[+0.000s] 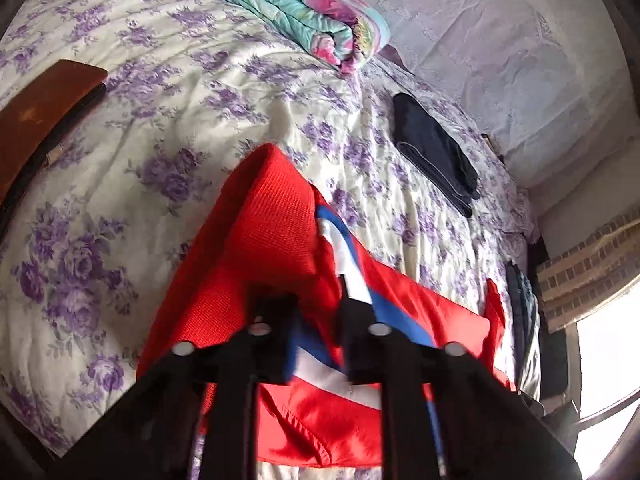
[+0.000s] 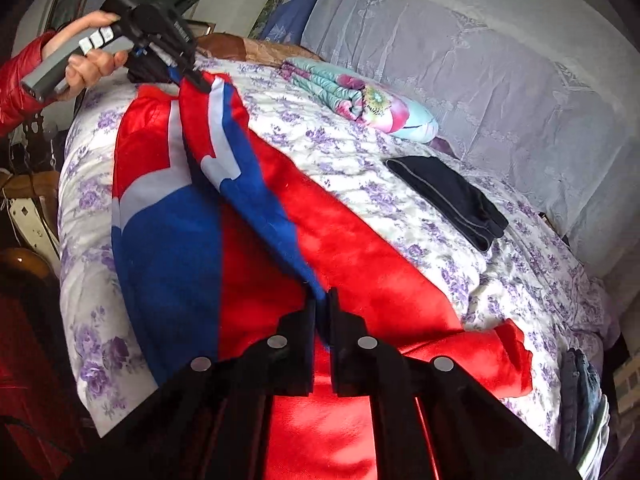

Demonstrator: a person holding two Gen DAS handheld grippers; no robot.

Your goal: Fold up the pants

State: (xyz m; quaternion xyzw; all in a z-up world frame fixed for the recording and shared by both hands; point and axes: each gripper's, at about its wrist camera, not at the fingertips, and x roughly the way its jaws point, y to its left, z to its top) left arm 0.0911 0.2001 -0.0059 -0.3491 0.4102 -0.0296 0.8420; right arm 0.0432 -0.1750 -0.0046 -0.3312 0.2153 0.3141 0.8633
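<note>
The pants (image 2: pixel 340 240) are shiny red with blue and white stripes and lie spread over the flowered bed. My right gripper (image 2: pixel 323 304) is shut on the blue striped edge of the pants near me. My left gripper (image 1: pixel 316 304) grips the far end of the pants with fabric between its fingers; a ribbed red cuff (image 1: pixel 260 216) sticks out past it. In the right wrist view the left gripper (image 2: pixel 196 80) shows at the upper left, held by a hand in a red sleeve, lifting the fabric above the bed.
A folded dark garment (image 2: pixel 448 200) lies on the bed (image 1: pixel 120 160) to the right, also in the left wrist view (image 1: pixel 436 160). A folded floral quilt (image 1: pixel 296 8) sits at the head. A brown board (image 1: pixel 44 120) lies at the left. Clothes (image 2: pixel 580 400) hang off the right edge.
</note>
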